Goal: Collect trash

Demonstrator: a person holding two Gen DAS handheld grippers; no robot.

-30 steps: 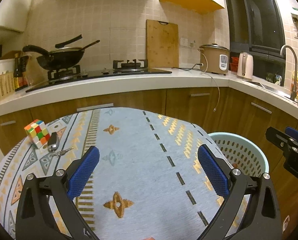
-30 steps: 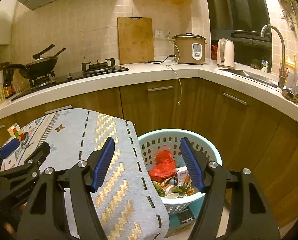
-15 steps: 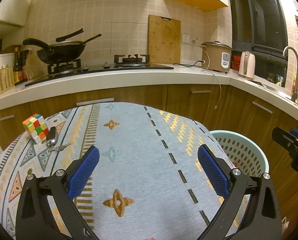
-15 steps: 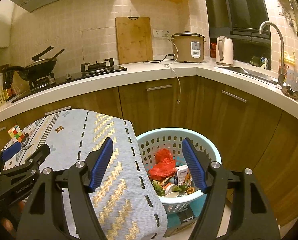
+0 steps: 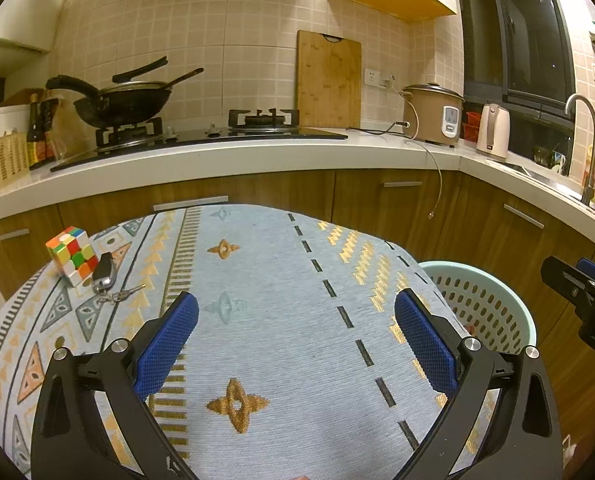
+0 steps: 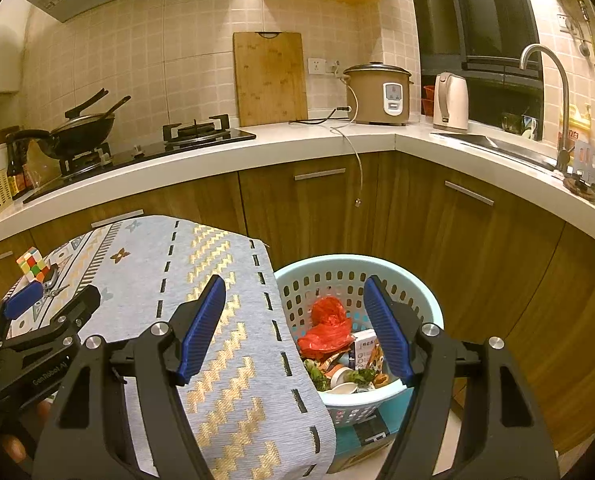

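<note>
Both tongs (image 6: 293, 328) above trash basket (image 6: 425, 308).

in the left wrist view the patterned tablecloth (image 5: 265, 320) covers the near side of the basket (image 5: 493, 320), so its contents stay out of sight, and the right tongs (image 5: 585, 292) are cut off by the right edge. in the right wrist view the trash (image 6: 337, 344) is a mixed heap; print on the small carton (image 6: 363, 350) is too small to read. the dark thing under the basket (image 6: 373, 432) is partly hidden. the left tongs (image 6: 37, 312) run off the left edge
</note>
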